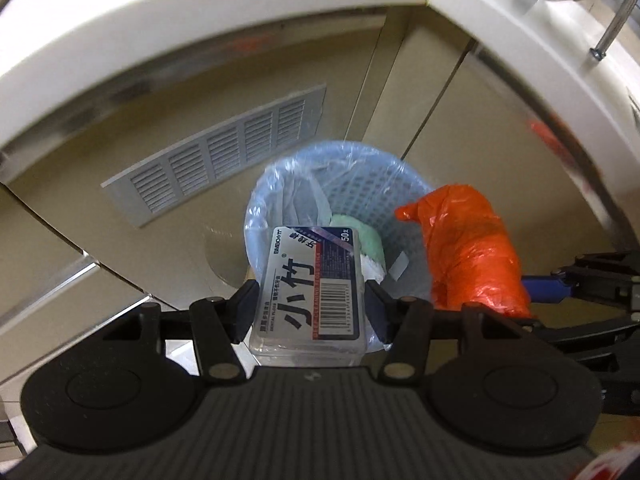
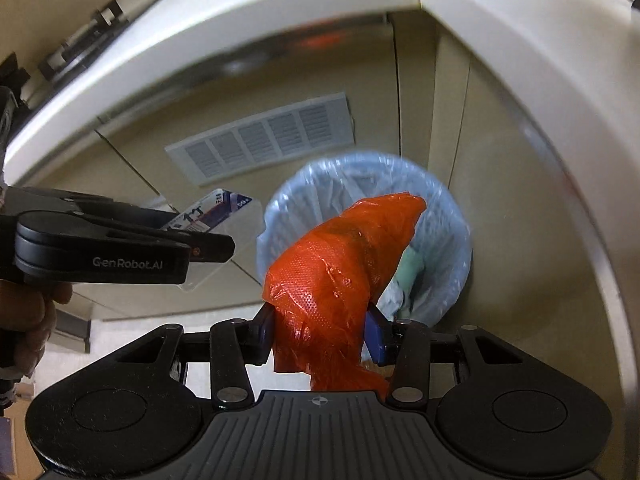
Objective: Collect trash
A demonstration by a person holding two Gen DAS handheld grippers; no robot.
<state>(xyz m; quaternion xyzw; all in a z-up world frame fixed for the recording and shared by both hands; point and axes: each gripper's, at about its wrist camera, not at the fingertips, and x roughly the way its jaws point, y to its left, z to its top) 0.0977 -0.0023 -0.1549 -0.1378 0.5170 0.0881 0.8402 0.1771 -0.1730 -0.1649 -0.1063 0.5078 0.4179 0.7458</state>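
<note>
My left gripper (image 1: 310, 304) is shut on a clear plastic dental floss box (image 1: 310, 280) with a printed label, held just above the near rim of a pale blue mesh bin (image 1: 360, 196) lined with a clear bag. My right gripper (image 2: 320, 330) is shut on a crumpled orange plastic bag (image 2: 340, 264), which hangs over the bin (image 2: 440, 216). In the left wrist view the orange bag (image 1: 472, 256) shows at the right, by the bin's edge. The floss box (image 2: 216, 212) and left gripper appear at the left of the right wrist view. Green and white waste (image 1: 360, 236) lies inside the bin.
The bin stands on the floor in a corner under a white countertop (image 1: 200, 12), against beige cabinet doors with a grey vent grille (image 1: 224, 152). A glass lid and a metal rod (image 1: 612, 20) are on the counter. A person's hand (image 2: 28, 320) holds the left gripper.
</note>
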